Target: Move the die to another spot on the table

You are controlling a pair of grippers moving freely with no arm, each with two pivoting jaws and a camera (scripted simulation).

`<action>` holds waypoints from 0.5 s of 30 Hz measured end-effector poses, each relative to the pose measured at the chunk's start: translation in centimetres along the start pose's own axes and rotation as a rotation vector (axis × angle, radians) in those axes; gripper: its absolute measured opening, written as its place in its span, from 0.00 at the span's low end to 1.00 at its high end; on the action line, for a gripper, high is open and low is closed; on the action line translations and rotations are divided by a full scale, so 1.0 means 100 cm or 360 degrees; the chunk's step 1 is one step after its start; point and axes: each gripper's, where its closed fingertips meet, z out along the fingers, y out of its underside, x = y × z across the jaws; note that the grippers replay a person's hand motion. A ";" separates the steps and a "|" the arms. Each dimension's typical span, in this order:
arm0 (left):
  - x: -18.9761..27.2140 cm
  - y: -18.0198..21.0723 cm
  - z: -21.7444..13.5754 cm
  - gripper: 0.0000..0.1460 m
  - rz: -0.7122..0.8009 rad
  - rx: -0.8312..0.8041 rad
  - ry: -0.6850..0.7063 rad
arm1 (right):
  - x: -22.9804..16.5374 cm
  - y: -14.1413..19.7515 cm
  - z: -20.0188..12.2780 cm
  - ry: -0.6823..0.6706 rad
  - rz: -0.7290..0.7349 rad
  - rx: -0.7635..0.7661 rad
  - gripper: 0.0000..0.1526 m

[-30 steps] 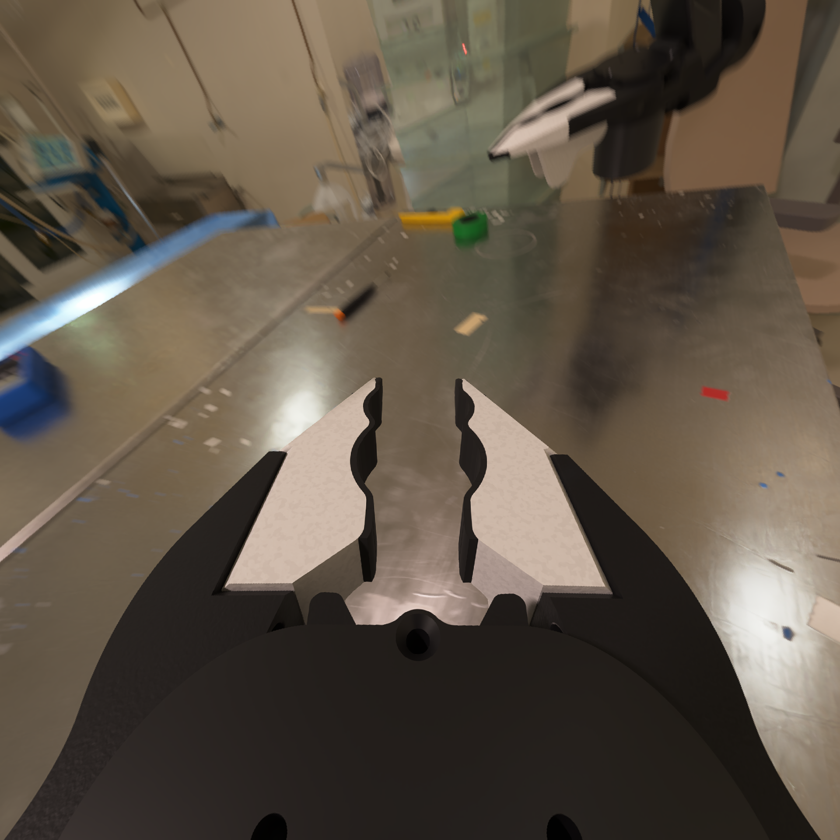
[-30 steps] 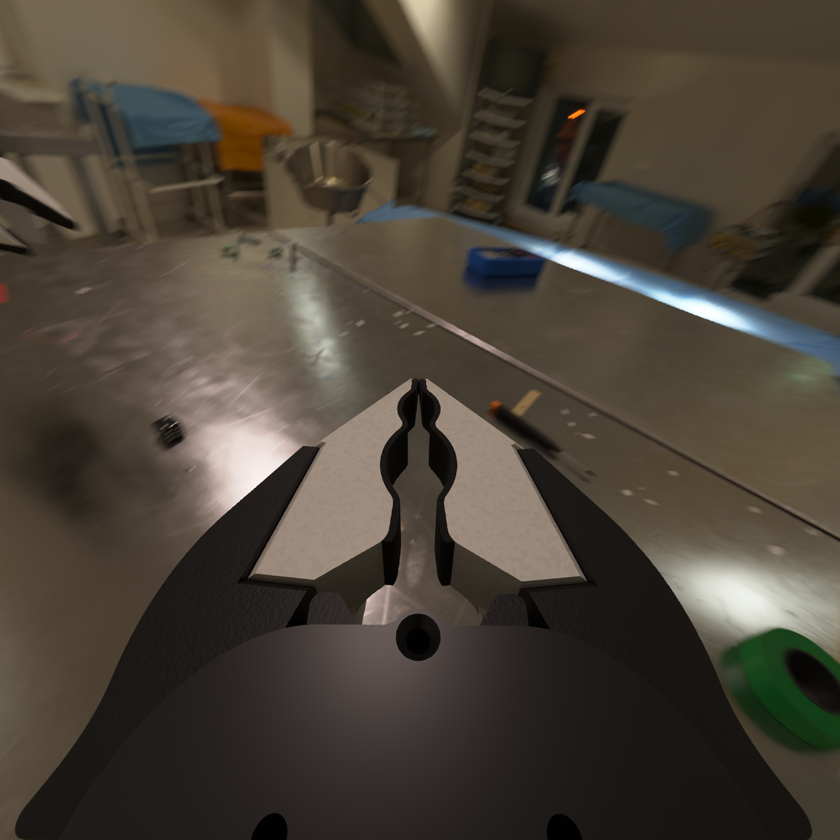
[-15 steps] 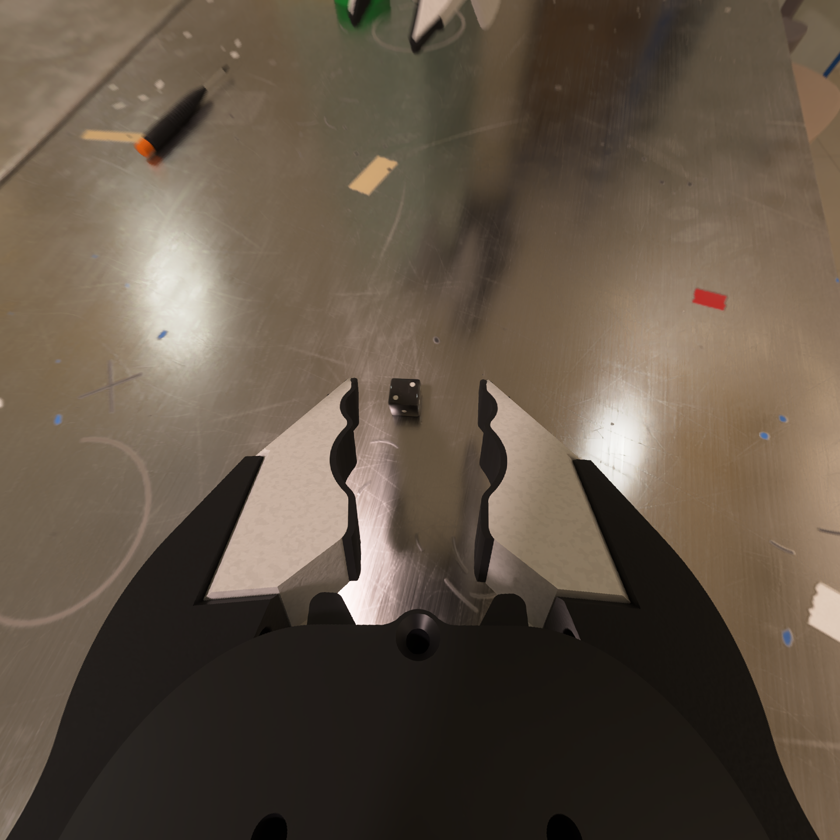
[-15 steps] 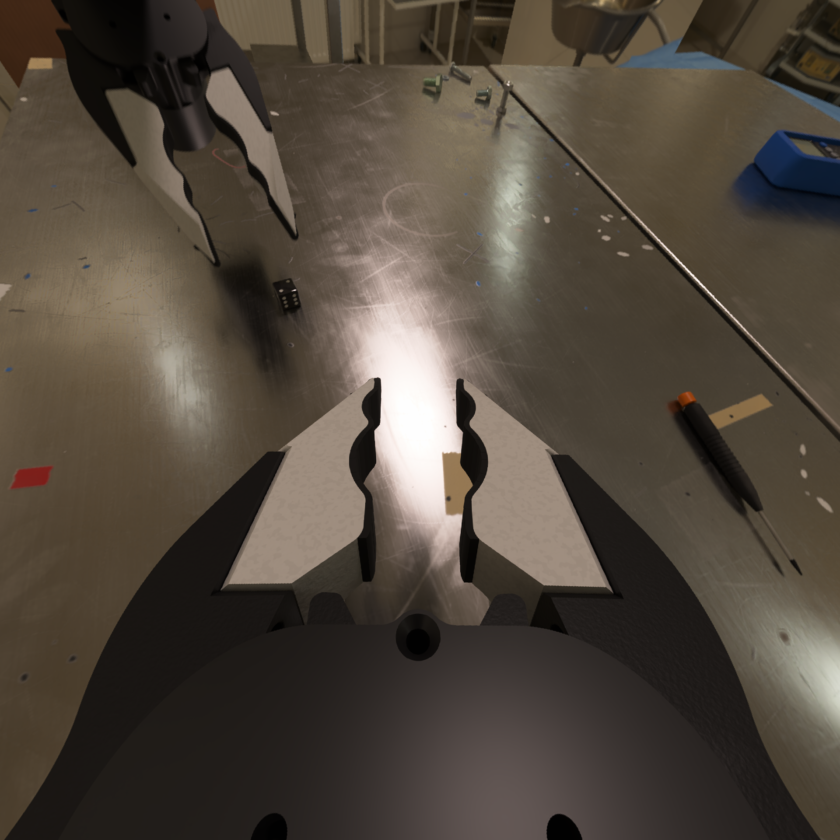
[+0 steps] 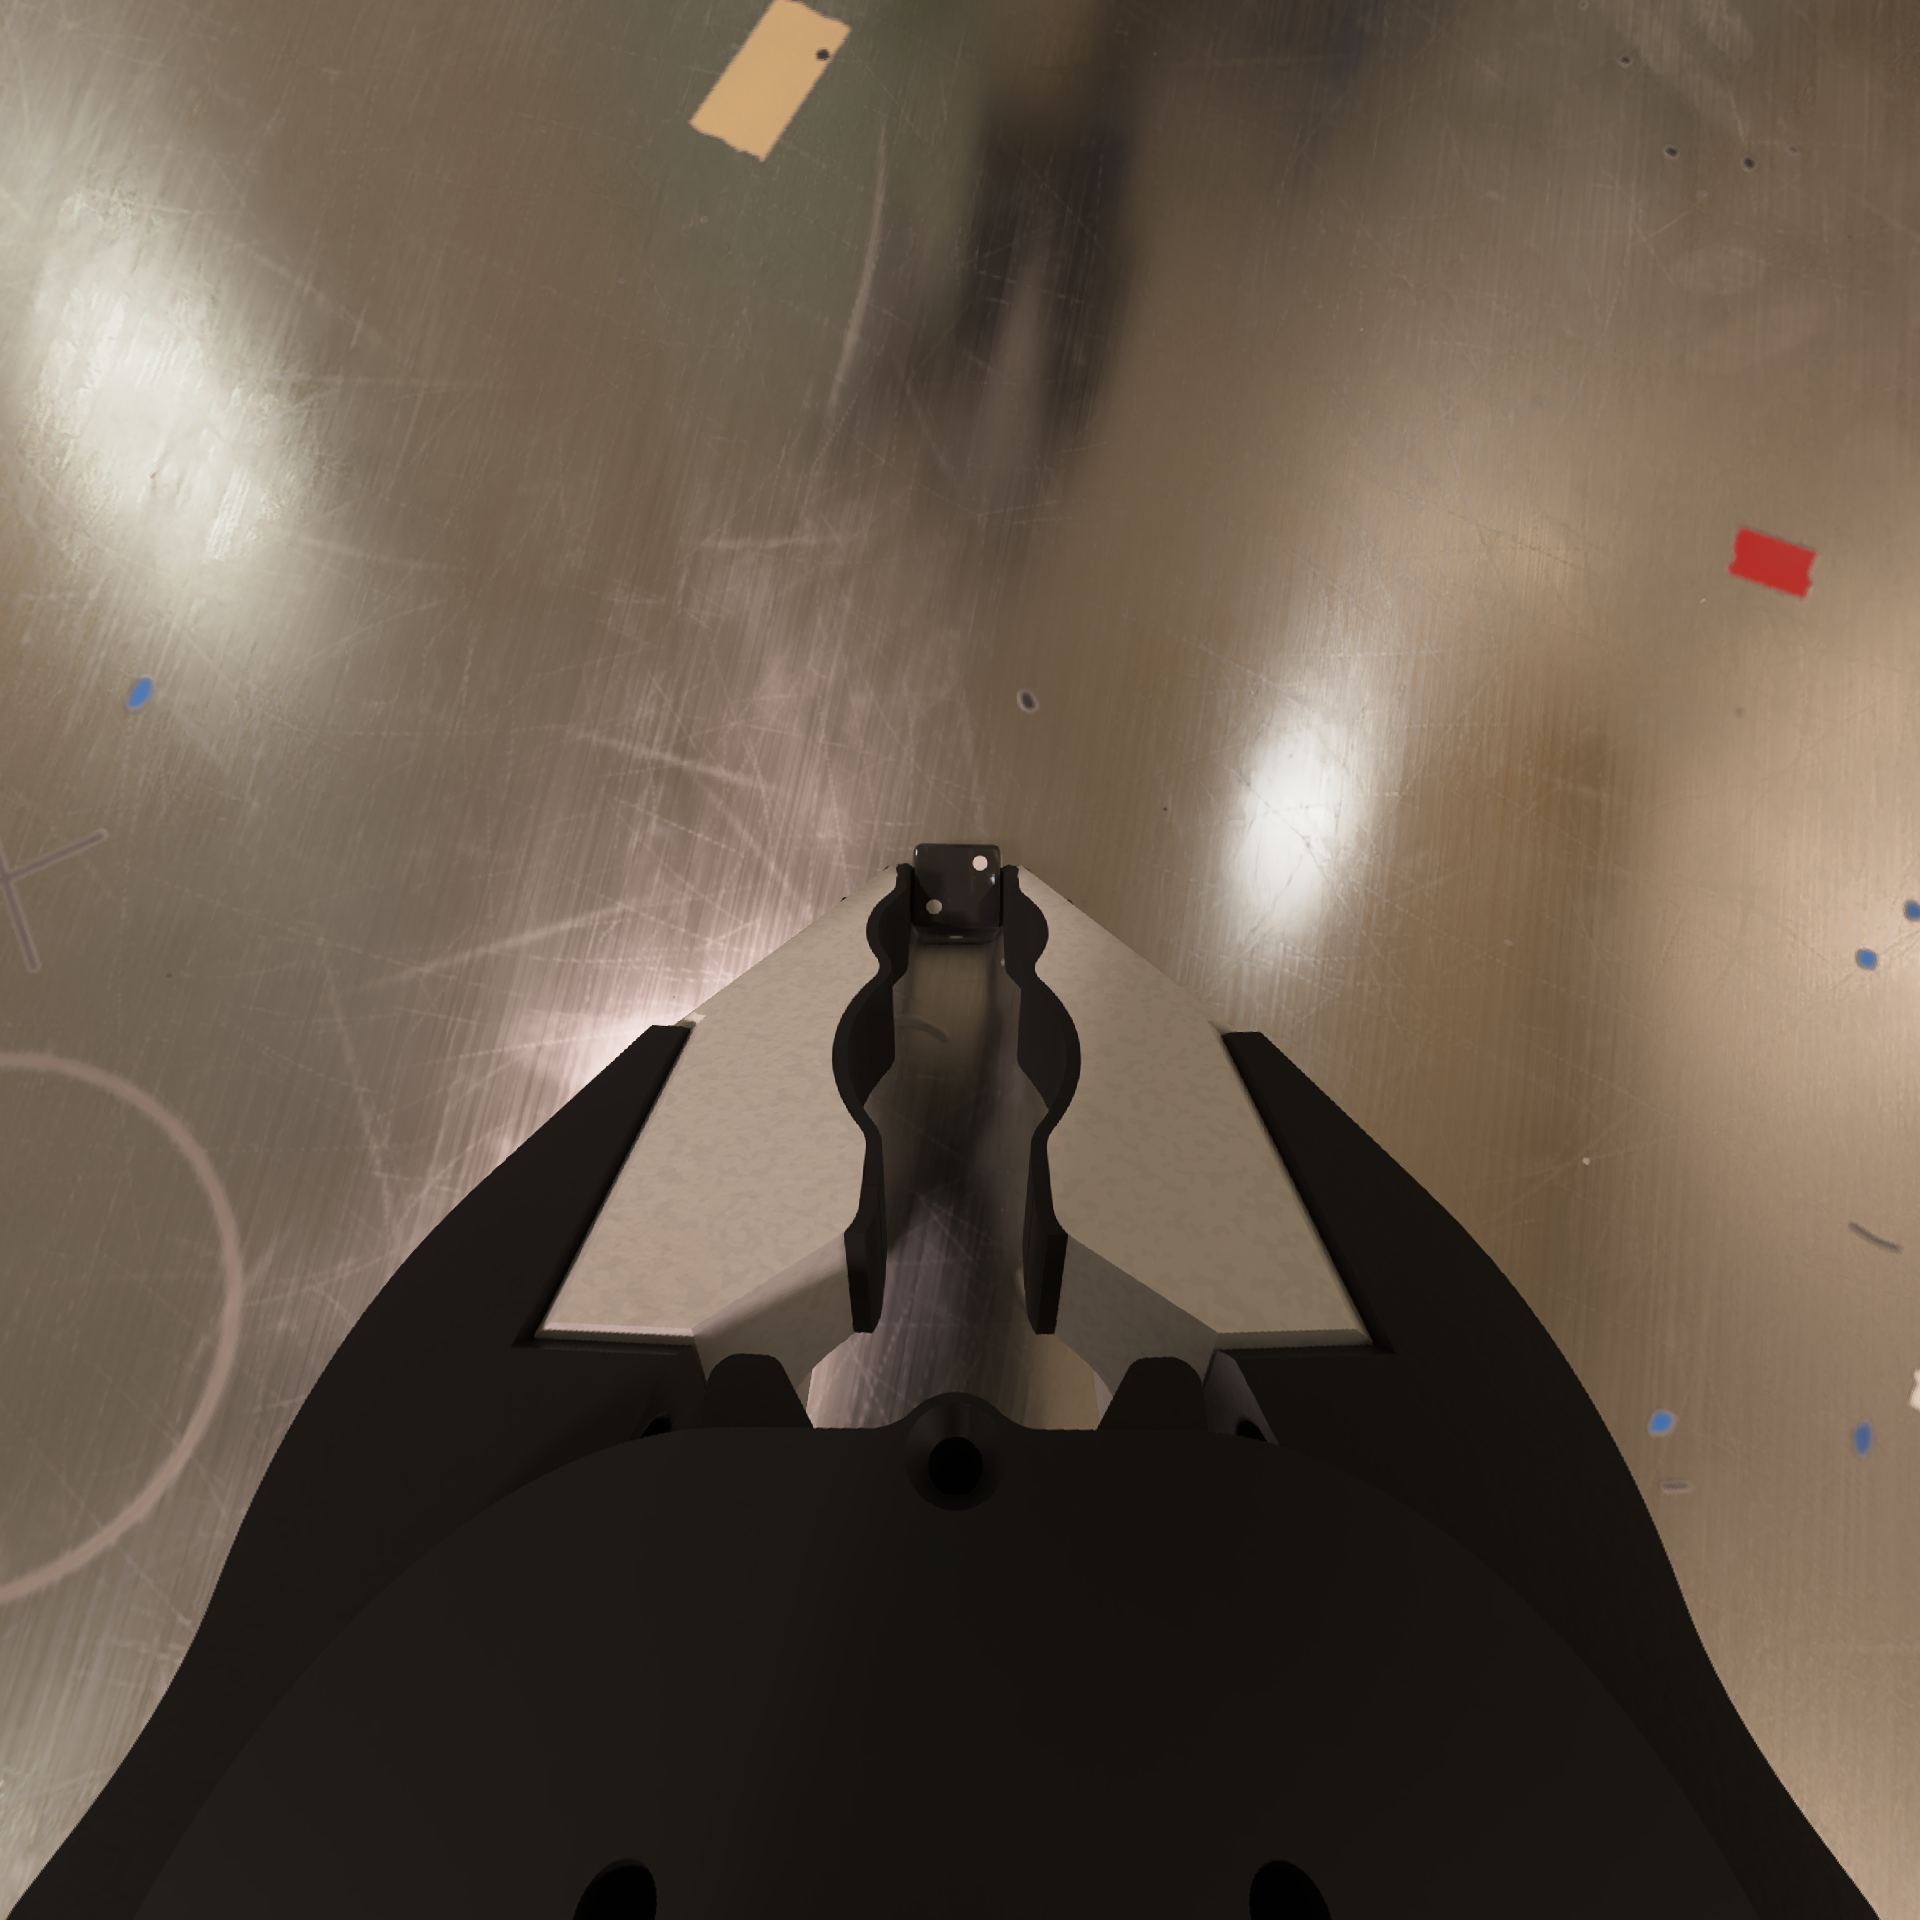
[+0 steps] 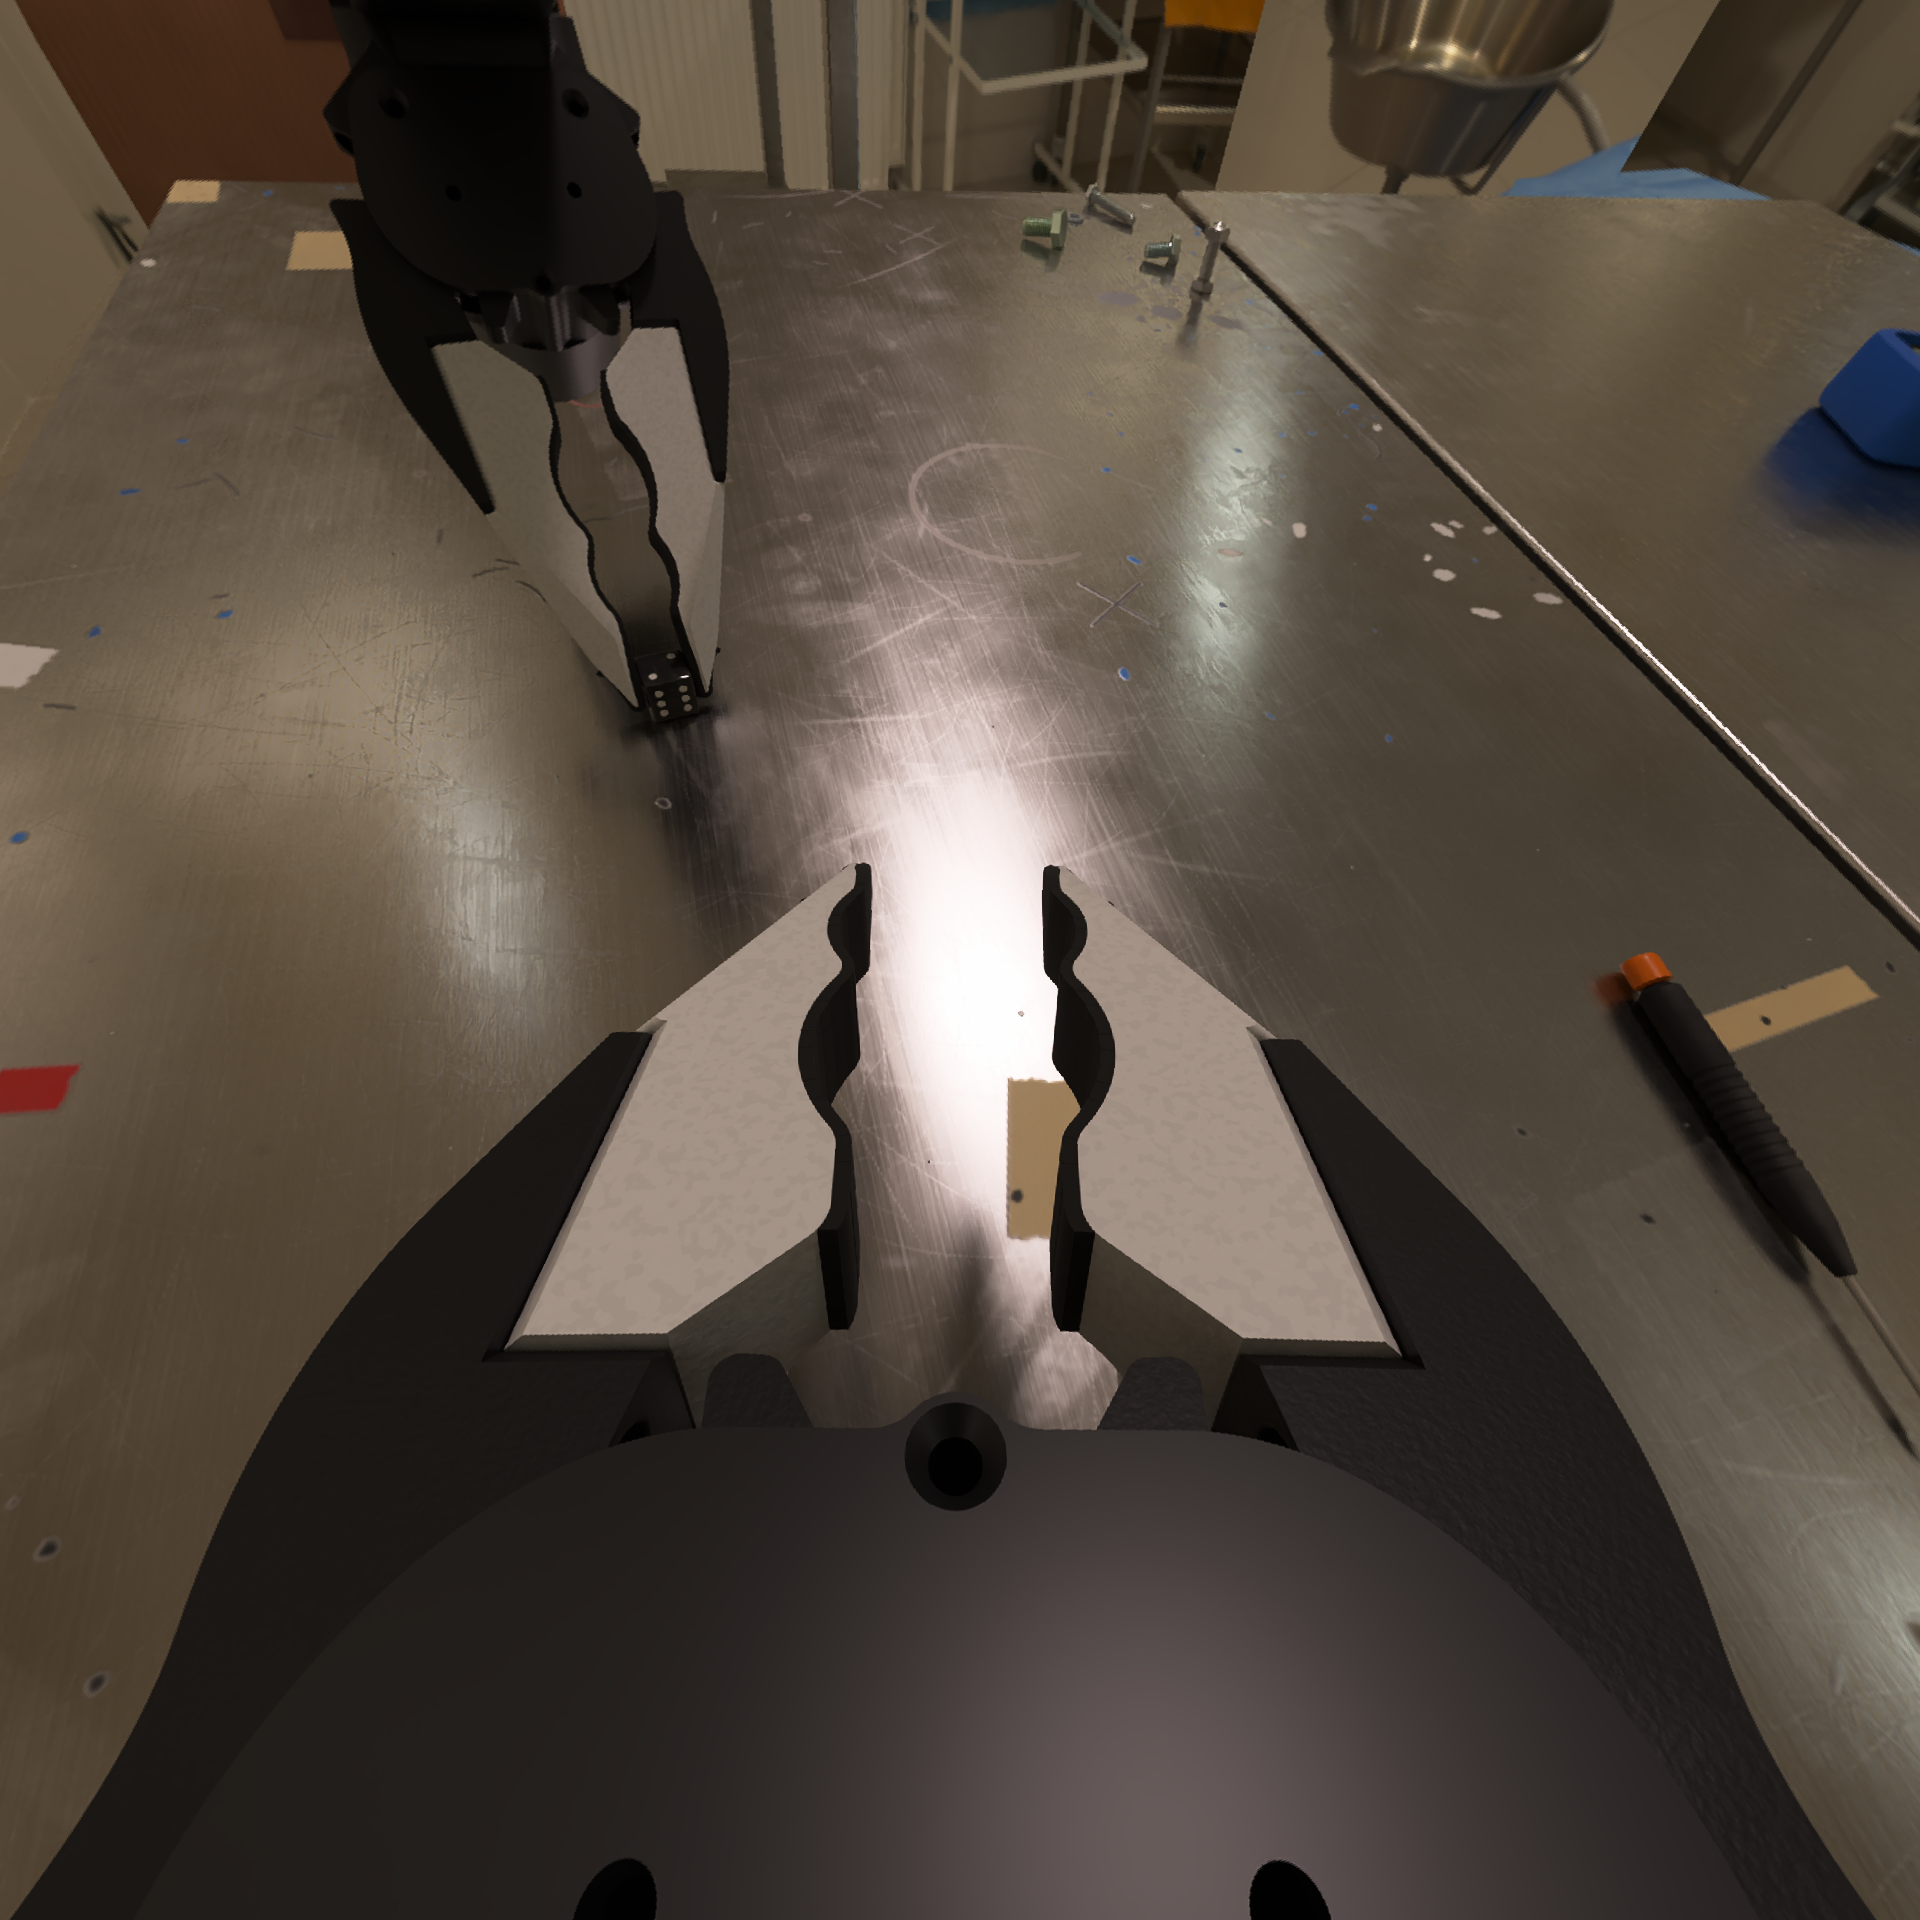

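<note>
The die (image 5: 957,891) is small and black with white pips. In the left wrist view it sits between the tips of my left gripper (image 5: 957,883), which is shut on it down at the metal table (image 5: 520,623). In the right wrist view the same die (image 6: 670,686) shows at the tips of the left gripper (image 6: 665,675), touching or just above the table surface. My right gripper (image 6: 954,883) is open and empty, hovering over the table nearer the camera, well apart from the die.
A black screwdriver with an orange cap (image 6: 1735,1112) lies at the right. Tan tape (image 6: 1034,1153) lies under the right gripper; it also shows in the left wrist view (image 5: 769,78). Red tape (image 5: 1771,561), bolts (image 6: 1122,234) and a blue box (image 6: 1870,410) lie around.
My left gripper came down over the die and closed on it. My right gripper has stayed open and moved little in the last half second.
</note>
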 end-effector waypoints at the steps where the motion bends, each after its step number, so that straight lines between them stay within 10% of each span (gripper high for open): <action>1: -0.001 -0.001 0.001 0.11 0.0000 -0.0001 0.0009 | 0.000 0.001 0.001 -0.0002 0.0001 -0.0007 0.21; 15: -0.048 -0.023 0.017 0.11 0.0035 -0.0074 0.0016 | 0.047 0.034 0.073 0.0100 0.0114 -0.0600 0.16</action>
